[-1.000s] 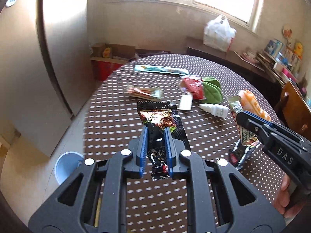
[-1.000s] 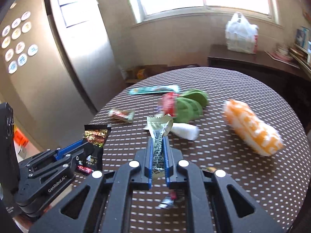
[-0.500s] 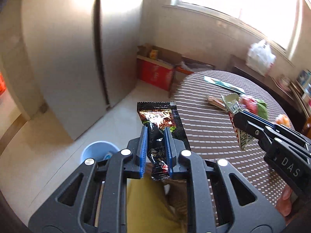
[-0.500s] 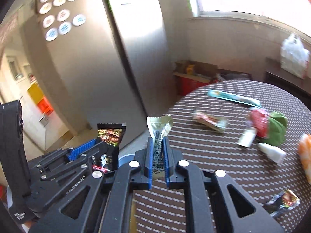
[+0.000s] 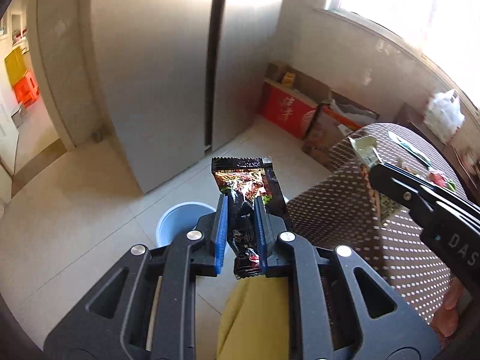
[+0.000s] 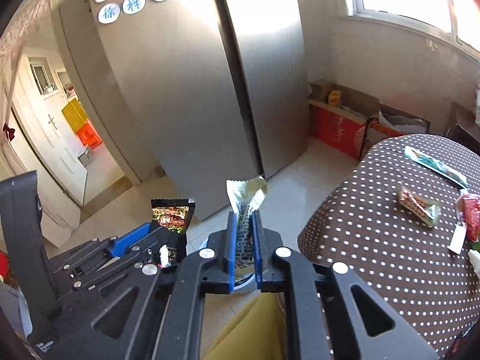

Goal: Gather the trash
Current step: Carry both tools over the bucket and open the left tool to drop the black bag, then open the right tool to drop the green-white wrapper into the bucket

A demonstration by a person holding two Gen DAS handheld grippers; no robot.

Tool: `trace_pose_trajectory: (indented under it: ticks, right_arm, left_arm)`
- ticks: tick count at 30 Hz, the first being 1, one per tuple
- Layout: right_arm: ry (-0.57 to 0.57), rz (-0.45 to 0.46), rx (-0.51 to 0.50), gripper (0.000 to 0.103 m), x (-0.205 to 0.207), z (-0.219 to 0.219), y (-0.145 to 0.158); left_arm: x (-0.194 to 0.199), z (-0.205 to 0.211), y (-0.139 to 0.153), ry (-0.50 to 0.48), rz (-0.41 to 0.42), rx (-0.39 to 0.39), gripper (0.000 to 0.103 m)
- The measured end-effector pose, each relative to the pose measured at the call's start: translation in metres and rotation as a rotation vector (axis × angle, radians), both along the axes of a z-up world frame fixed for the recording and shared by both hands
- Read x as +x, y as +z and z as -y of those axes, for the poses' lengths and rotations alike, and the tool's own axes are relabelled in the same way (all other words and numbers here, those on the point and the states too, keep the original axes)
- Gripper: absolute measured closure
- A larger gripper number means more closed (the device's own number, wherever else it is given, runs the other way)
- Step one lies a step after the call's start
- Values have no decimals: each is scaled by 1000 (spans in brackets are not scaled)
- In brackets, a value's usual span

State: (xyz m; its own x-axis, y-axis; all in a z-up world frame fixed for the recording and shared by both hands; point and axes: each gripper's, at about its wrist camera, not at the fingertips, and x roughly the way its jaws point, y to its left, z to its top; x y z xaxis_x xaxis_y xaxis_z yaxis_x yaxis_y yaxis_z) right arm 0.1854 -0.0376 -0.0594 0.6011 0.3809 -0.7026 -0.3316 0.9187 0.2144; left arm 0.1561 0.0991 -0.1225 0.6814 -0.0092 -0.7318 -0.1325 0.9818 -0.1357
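Wrappers in both my tongs, I am standing between the dotted table (image 6: 375, 240) and the steel fridge (image 5: 168, 69). My left gripper (image 5: 241, 225) is clamping a black snack wrapper (image 5: 244, 180) — its blue pads are pressing the crumpled lower half while the printed top is sticking up clear of the fingertips. My right gripper (image 6: 243, 231) is squeezing a pale green wrapper (image 6: 246, 192) the same way, the torn top edge curling above the pads. Seen from the right wrist, the left gripper (image 6: 144, 240) is showing to the left of the green wrapper, the black wrapper (image 6: 171, 213) standing up from it; seen from the left wrist, the right gripper (image 5: 387, 177) is reaching in from the table side, the green wrapper (image 5: 366, 147) poking out ahead of it.

On the floor between fridge and table a light blue bin (image 5: 180, 219) is sitting — the left gripper is partly covering its rim. More litter is lying on the table: a long teal packet (image 6: 435, 162), a small crinkled wrapper (image 6: 417, 204) and a red packet (image 6: 471, 216) near the far edge. Cardboard boxes (image 6: 339, 120) are standing against the wall beyond the fridge.
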Motion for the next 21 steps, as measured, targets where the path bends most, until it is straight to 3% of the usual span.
trace_pose_trajectory:
  ticks: [3, 5, 6, 7, 8, 21]
  right_arm:
    - [0, -6, -11, 93, 5, -6, -4]
    - [-7, -17, -17, 93, 10, -10, -7]
    - [-10, -24, -17, 93, 12, -10, -9]
    - [-11, -31, -19, 93, 13, -11, -11]
    - [-11, -37, -25, 93, 14, -12, -14]
    - [72, -111, -80, 93, 25, -64, -44]
  left_arm:
    - [11, -9, -6, 19, -9, 4, 85]
    - [18, -17, -8, 47, -11, -6, 78]
    - [21, -19, -8, 53, -9, -10, 70]
    - [21, -23, -9, 60, -1, -7, 42]
    - [21, -24, -8, 68, 15, 0, 36]
    - [2, -74, -19, 188, -5, 5, 36]
